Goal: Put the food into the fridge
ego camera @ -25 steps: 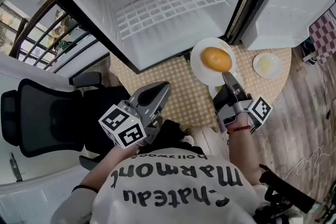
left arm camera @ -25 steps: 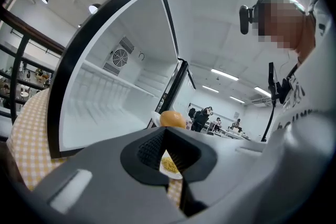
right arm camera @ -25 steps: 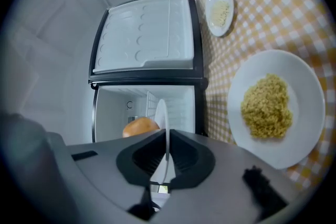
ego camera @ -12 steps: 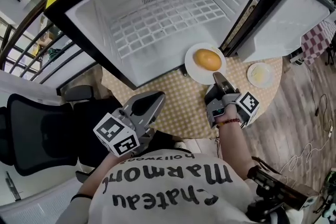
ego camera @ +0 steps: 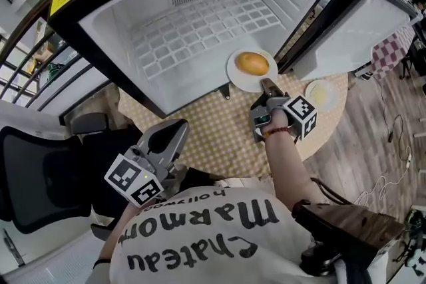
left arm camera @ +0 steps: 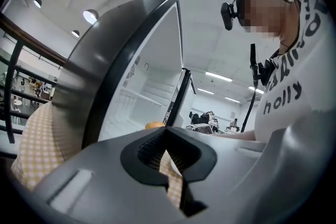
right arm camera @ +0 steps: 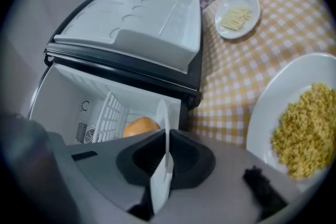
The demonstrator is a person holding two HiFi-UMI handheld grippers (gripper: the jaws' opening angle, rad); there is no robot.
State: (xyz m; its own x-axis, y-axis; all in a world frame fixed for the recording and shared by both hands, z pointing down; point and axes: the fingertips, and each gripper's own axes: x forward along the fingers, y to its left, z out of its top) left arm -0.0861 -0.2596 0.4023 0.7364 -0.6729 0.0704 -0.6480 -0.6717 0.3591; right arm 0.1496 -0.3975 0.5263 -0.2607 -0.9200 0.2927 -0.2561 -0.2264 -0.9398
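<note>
Your right gripper [right arm camera: 165,160] is clamped on the near rim of a white plate [right arm camera: 163,126], which shows edge-on between the pads. A golden bun [right arm camera: 140,127] rides beyond the jaws. In the head view, that plate [ego camera: 234,75] hangs at the mouth of the open fridge [ego camera: 133,16], close to the hinge-side frame where the door [ego camera: 346,30] swings out. Whether it already rests on the fridge floor cannot be told. Your left gripper [ego camera: 174,126] is closed on nothing, low by your body and well apart from the work.

The likely trouble is the thin pinch on the rim. With the load out past the jaws, the plate could pivot and send the bun [ego camera: 252,63] rolling off. A drift toward the frame could clip the plate's edge. Letting go before it sits flat could drop it onto the checked tablecloth [ego camera: 213,136], where a plate of yellow grains [right arm camera: 268,113] lies just beside your gripper.
</note>
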